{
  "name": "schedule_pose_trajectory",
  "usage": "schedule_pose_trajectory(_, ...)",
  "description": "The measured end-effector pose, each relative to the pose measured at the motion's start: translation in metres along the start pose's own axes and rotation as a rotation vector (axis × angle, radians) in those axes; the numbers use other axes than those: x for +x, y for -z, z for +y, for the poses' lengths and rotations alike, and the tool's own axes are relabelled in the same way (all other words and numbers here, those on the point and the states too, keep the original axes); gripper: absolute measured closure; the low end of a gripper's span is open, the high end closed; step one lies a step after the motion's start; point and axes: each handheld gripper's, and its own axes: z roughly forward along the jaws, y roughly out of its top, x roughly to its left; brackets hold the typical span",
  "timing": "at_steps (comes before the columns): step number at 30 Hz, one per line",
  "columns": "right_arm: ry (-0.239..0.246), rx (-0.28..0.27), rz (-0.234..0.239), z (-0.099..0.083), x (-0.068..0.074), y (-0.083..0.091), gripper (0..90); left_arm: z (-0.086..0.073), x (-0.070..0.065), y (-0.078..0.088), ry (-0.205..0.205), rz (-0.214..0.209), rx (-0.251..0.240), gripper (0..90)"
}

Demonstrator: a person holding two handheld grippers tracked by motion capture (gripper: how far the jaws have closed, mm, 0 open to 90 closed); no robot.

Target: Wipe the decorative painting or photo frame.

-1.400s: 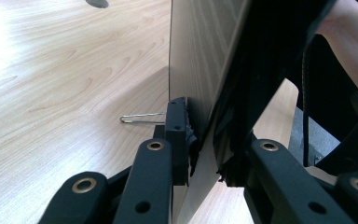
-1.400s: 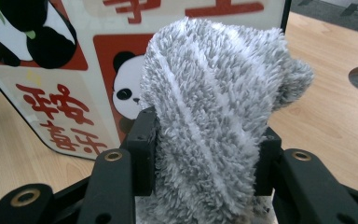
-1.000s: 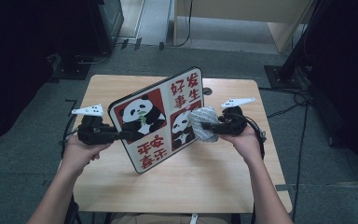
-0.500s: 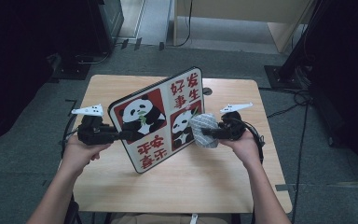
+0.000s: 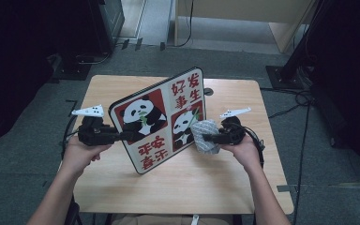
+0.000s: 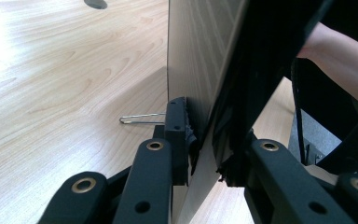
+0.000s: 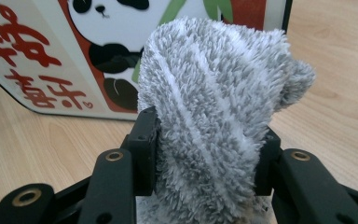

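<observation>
Two grippers are at work on one panda board [image 5: 161, 119]; I have the left gripper [image 5: 124, 136] clamped on the board's edge, propping it tilted on its lower edge above the wooden table [image 5: 197, 187], and in the left gripper view the jaws pinch the thin panel [image 6: 200, 70] from both faces; a small wire clip [image 6: 137, 119] lies on the tabletop just beyond them. My right gripper [image 5: 206, 137] is pinching a wad of grey fluffy cloth [image 5: 205, 136]; the right gripper view has that cloth [image 7: 214, 107] bulging up between the jaws, with the printed panda face [image 7: 112, 42] just behind it. Compared with a second ago, the cloth has slid down the picture, from beside the smaller panda toward the board's lower right edge, while the left hand has stayed put and neither grip has changed; I read that as a downward wiping stroke across the right half. The cloth looks pressed to the surface, though I cannot confirm contact; the red lettering at lower left likely awaits its turn.
</observation>
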Motion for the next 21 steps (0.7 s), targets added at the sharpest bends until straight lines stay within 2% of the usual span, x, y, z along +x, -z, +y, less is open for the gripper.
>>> schedule_pose_trajectory(13, 0.011, 0.067, -0.013, -0.013, -0.003, -0.014, 56.1, 0.0, 0.0, 0.0, -0.001, -0.001, -0.003, 76.4)
schedule_pose_trajectory(15, 0.026, 0.081, -0.015, -0.016, -0.004, -0.017, 55.9, 0.0, 0.0, 0.0, -0.002, -0.001, -0.003, 76.4)
schedule_pose_trajectory(21, 0.032, 0.08, -0.007, -0.019, -0.006, -0.02, 56.3, 0.0, 0.0, 0.0, -0.004, -0.002, -0.003, 76.3)
